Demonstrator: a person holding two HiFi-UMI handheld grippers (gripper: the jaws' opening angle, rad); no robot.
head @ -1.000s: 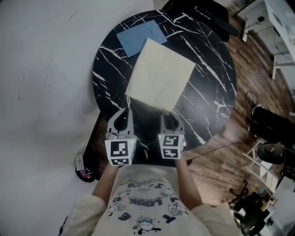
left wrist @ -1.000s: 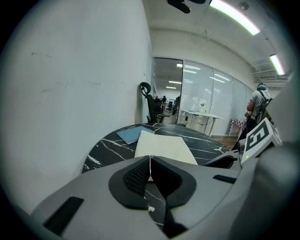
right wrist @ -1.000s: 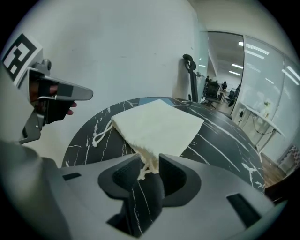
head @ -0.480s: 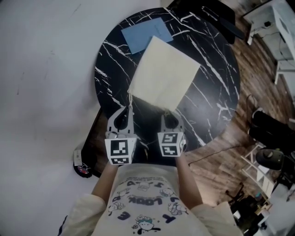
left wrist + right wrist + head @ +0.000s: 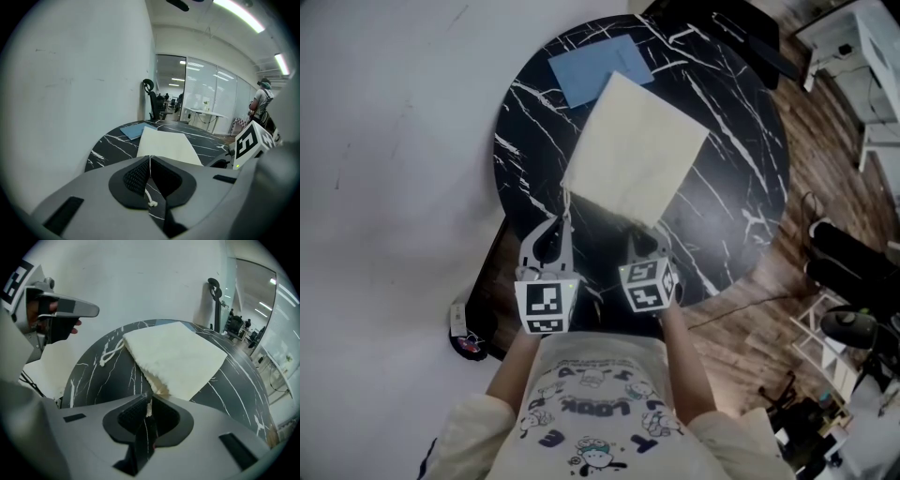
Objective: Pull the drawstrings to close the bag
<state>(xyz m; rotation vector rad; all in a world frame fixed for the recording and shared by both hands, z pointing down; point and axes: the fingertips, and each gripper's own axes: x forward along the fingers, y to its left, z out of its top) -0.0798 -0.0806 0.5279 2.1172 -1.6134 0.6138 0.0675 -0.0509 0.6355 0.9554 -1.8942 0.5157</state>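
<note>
The bag [image 5: 637, 155] lies flat on the round black worktop [image 5: 741, 122], its mouth edge turned toward the person. That edge looks wide and unpuckered, apart from a little ruffling at the corner nearest the right gripper, so the closing itself seems not to have started. What is in place is the hold on both cords. What is left, as I judge it, is to draw the two cords away from the bag's mouth until the cloth gathers shut.

At the mouth's left corner the left drawstring [image 5: 149, 197] runs off the bag and into the left gripper [image 5: 150, 159]. Its fingers [image 5: 136, 176] are clenched tight on the cord, and the knotted end hangs just behind the pads. A slack loop of this cord lies on the worktop beside the bag, so some travel will go into taking up slack before the mouth moves.

At the mouth's right corner the right drawstring [image 5: 149, 409] leads straight into the right gripper [image 5: 150, 399]. Its fingers [image 5: 133, 413] are closing, already pinched nearly together with the cream cord between the pads. The gripper sits just beside the bag's corner.

Beyond the bag's far corner a blue cloth [image 5: 598, 67] lies partly under it, untouched.
</note>
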